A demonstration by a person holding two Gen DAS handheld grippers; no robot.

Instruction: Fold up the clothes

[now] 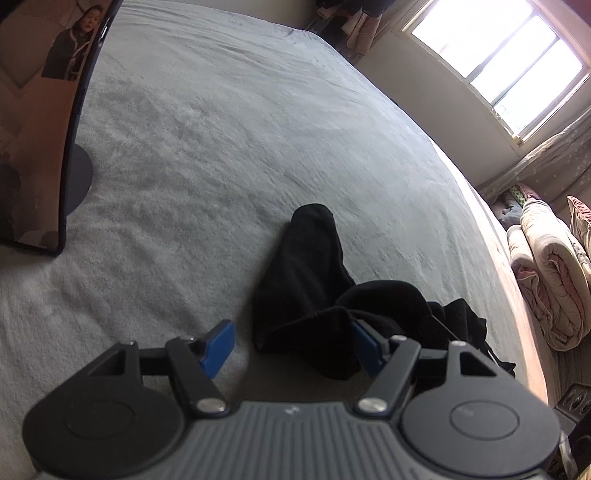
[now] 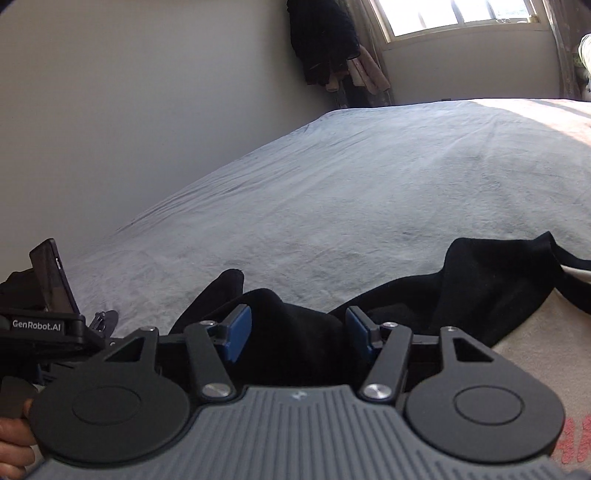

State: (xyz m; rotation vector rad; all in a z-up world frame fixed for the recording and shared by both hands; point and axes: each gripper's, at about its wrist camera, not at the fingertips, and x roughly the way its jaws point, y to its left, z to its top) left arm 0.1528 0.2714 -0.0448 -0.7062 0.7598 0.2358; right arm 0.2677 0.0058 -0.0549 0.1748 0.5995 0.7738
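Left wrist view.
- Left gripper (image 1: 291, 349): 2 blue-padded fingers spread wide, tilted down toward the bed. The left pad (image 1: 218, 347) hangs free over bare cover. The right pad is half hidden by a fold of black cloth; whether it touches that cloth cannot be told. Nothing is pinched.
- Black garment (image 1: 306, 291): crumpled on the bed cover just ahead of the fingers, unfolded. 1 long lobe runs away from the camera; the bulk is heaped to the right, past the right finger.
- Bed cover (image 1: 229, 140): grey, fleecy, lightly wrinkled, filling most of the view.
- Phone (image 1: 40, 122): upright on a round dark stand at the left edge, screen lit.
- Window (image 1: 498, 62): bright, upper right.
- Rolled quilts (image 1: 546, 280): pale and pinkish, beside the bed at right.

Right wrist view.
- Right gripper (image 2: 297, 332): 2 blue pads parted, with a mound of the black garment (image 2: 295, 336) between them. The fabric fills much of the gap; firm pressing of the pads on it cannot be confirmed.
- Black garment, continued: spreads right in a raised ridge to the frame edge, lying partly on the bed cover (image 2: 369, 184) and partly on a pale cream surface (image 2: 535, 339) at lower right.
- Left gripper (image 2: 44, 328): body seen at the left edge, carrying the phone (image 2: 51, 280); its fingers are out of sight here.
- A hand (image 2: 14, 443): lower left corner, partly visible.
- Hanging dark clothes (image 2: 325, 40): against the far wall beside the window (image 2: 454, 16).
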